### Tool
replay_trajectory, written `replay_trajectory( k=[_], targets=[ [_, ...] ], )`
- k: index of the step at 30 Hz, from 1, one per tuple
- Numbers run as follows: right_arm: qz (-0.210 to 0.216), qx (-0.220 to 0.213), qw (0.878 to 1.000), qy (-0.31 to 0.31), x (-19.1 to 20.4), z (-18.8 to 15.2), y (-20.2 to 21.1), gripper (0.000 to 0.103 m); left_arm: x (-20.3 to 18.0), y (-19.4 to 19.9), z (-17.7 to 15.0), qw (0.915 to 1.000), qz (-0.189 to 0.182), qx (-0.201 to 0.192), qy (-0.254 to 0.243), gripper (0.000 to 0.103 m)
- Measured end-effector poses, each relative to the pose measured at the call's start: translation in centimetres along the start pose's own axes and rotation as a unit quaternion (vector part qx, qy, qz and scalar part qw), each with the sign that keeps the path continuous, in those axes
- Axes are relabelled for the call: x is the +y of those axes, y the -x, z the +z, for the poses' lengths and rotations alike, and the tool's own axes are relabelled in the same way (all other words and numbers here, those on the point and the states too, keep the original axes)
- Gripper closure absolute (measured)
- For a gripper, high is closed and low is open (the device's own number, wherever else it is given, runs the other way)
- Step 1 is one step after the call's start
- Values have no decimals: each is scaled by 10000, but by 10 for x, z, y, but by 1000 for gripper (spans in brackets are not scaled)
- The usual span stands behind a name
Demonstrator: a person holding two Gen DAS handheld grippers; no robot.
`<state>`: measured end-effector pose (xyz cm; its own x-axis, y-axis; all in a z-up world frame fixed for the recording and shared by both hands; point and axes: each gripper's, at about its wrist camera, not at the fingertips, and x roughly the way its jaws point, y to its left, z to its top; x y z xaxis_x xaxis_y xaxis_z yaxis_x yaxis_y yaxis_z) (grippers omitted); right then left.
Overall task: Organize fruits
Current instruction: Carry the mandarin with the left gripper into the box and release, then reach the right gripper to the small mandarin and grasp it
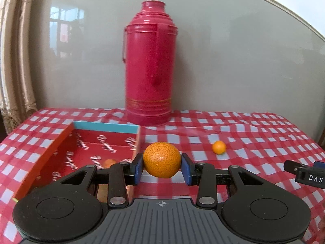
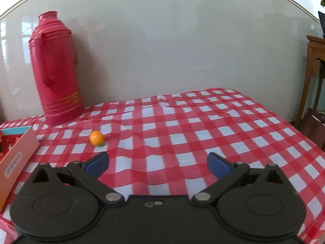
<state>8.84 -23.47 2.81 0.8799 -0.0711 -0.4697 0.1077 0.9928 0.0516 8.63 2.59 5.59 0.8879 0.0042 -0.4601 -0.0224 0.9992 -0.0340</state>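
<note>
Seemingly mid-carry, the left gripper (image 1: 162, 165) in the left wrist view had its blue pads pressed against both sides of an orange (image 1: 161, 159), held clear of the cloth (image 1: 254, 130). Just to its left lay the open red box (image 1: 85, 142) with a blue far wall; another orange fruit (image 1: 109, 163) showed inside it, half hidden behind the gripper's linkage. A kumquat (image 1: 219, 147) sat loose on the cloth to the right, well apart from the box. Behind stood a red thermos (image 1: 150, 67) against the wall. At the right edge the tip of the right gripper (image 1: 304, 171) poked in.

By that showing, the step in hand was judged to be moving the orange to the box: the next move called for a shift left until the fruit stood over the box floor, a lowering, then a release.

From the right wrist view, the right gripper (image 2: 158, 164) had its jaws spread wide with nothing between them, hanging over bare cloth (image 2: 223, 126). The kumquat (image 2: 97, 138) lay ahead and to its left, likely the next pick. Only a corner of the box (image 2: 18, 148) showed at the left edge.

That view showed neither the held orange nor the fruit inside the box; it alone showed a wooden stand (image 2: 314, 65) at far right and the kumquat's open approach.
</note>
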Motion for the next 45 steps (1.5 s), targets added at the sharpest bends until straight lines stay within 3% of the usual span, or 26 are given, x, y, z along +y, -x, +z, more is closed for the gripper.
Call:
replay_trajectory(
  k=[20, 29, 30, 31, 33, 45],
  targets=[
    [376, 15, 9990, 252, 47, -2, -1, 6, 98, 0, -18, 9944, 981, 249, 300, 64],
    [372, 52, 9988, 302, 48, -4, 0, 6, 94, -6, -21, 9936, 1050, 367, 191, 64],
    [370, 56, 9989, 296, 47, -4, 1, 6, 92, -6, -20, 9937, 1054, 339, 167, 59],
    [368, 57, 9989, 291, 46, -4, 1, 6, 90, -5, -20, 9940, 1037, 314, 149, 42],
    [362, 62, 9989, 290, 46, -4, 1, 6, 85, -1, -19, 9935, 1118, 170, 90, 18],
    [332, 38, 9992, 235, 42, -3, 3, 6, 78, 5, -15, 9937, 1121, -64, 26, 17]
  ],
)
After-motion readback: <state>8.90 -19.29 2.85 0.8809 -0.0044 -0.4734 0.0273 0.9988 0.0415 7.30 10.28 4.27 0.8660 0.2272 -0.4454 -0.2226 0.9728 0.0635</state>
